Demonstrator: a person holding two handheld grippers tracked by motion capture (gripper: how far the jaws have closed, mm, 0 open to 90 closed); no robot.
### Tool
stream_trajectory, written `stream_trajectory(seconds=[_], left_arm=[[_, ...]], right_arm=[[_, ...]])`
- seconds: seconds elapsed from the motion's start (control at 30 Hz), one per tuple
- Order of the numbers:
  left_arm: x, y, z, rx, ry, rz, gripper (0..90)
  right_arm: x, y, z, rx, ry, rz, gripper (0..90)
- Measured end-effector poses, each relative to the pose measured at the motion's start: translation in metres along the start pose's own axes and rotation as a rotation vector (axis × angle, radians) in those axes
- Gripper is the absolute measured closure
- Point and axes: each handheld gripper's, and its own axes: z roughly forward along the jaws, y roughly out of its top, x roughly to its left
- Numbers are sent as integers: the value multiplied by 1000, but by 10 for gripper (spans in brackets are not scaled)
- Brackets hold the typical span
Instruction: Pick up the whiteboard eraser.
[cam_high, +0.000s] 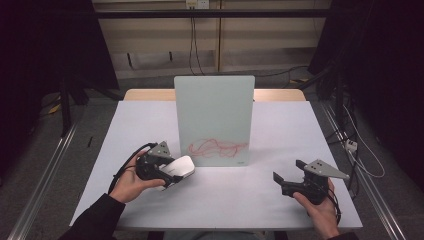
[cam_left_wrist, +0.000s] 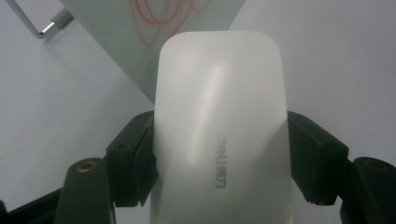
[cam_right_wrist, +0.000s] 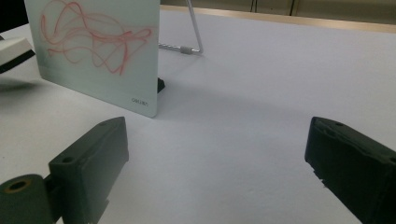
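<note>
Black grippers (cam_high: 167, 172), grey three-cornered plates, dark sleeves

White board eraser, held at the foot of a scribbled glass board

We list one white eraser (cam_left_wrist: 219, 130), a rounded oblong with a glossy top and small grey lettering along its length, clamped at both long sides between the left gripper's (cam_high: 172, 172) jaws, just left of the board. We also list one pale, upright board (cam_high: 214, 120) on a wire stand, with looping red scribbles (cam_high: 217, 148) across its lower part.
</note>
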Motion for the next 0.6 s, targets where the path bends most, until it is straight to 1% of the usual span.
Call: stream_trajectory(seconds=[0.03,0.13,0.2,0.23,0.3,0.37,0.43,0.5,0.53,0.57,0.6], left_arm=[[0,-1,-1,-11,0,-8,311],[0,-4,-5,-46,23,-29,311],[-1,-4,-7,-70,40,-33,311],[-1,-4,-8,-77,44,-29,311],[-2,-4,-10,-102,62,-38,311],[-3,-4,-13,-120,85,-40,311],[-4,-4,-15,-147,90,-50,311],[-4,-4,-18,-159,108,-50,311],[-5,-5,-18,-167,116,-59,311],[-5,-5,-19,-178,120,-63,311],[-5,-5,-19,-178,120,-63,311]], right_arm=[[0,0,0,0,-4,-1,61],[0,0,0,0,-7,1,61],[0,0,-1,-5,-5,3,61],[0,0,-1,-2,-6,2,62],[0,0,-1,-3,-5,0,61],[-1,0,-1,-5,-11,-4,61],[-1,-1,-2,-4,-13,-3,61],[0,-1,-3,-4,-12,4,61],[0,-1,-4,-3,-13,4,61],[0,-1,-4,-5,-12,1,62],[0,-1,-4,-5,-11,0,62]])
